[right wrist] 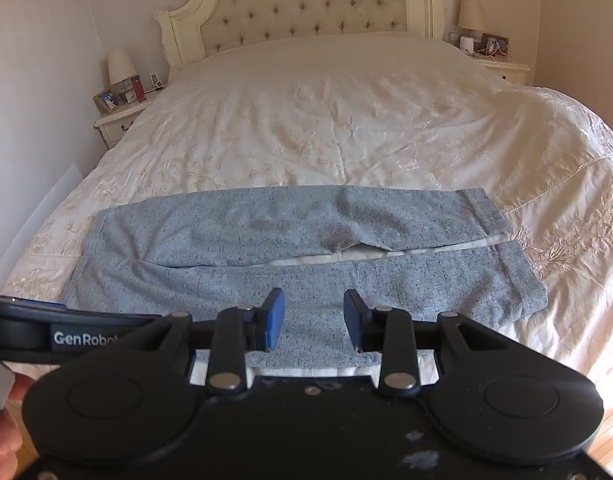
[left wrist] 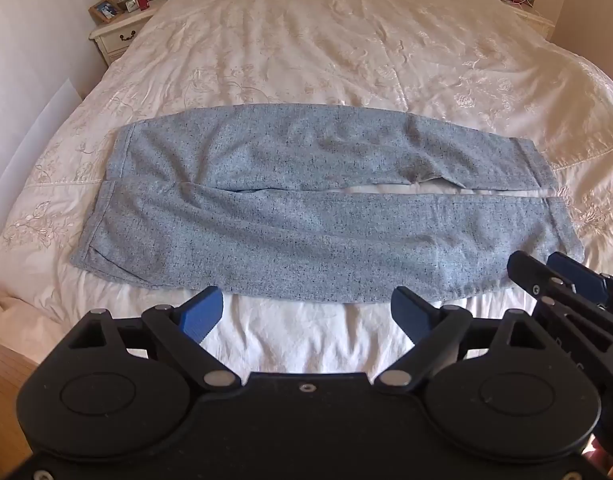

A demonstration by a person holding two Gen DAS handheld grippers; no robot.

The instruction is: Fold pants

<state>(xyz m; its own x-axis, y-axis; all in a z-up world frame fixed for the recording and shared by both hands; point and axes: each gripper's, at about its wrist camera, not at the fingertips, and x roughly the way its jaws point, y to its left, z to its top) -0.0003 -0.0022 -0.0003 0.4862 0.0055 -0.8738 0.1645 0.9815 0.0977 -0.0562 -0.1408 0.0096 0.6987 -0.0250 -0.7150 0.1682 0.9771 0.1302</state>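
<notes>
The grey-blue flecked pants point(left wrist: 298, 208) lie flat and spread sideways on the white bedspread point(left wrist: 306, 52), waistband at the left, leg cuffs at the right, a narrow gap between the legs. My left gripper point(left wrist: 306, 308) is open and empty, hovering just in front of the near leg's edge. My right gripper point(left wrist: 546, 270) shows at the right beside it. In the right wrist view the pants point(right wrist: 266, 240) lie the same way, and my right gripper point(right wrist: 313, 316) is open and empty above the near leg. The left gripper's body point(right wrist: 66, 336) crosses the lower left there.
A tufted headboard point(right wrist: 302, 4) stands at the far end. A nightstand point(left wrist: 120, 30) with a lamp and photo frame is at the far left, another nightstand point(right wrist: 502, 66) at the far right. Wooden floor point(left wrist: 6, 380) shows beside the bed.
</notes>
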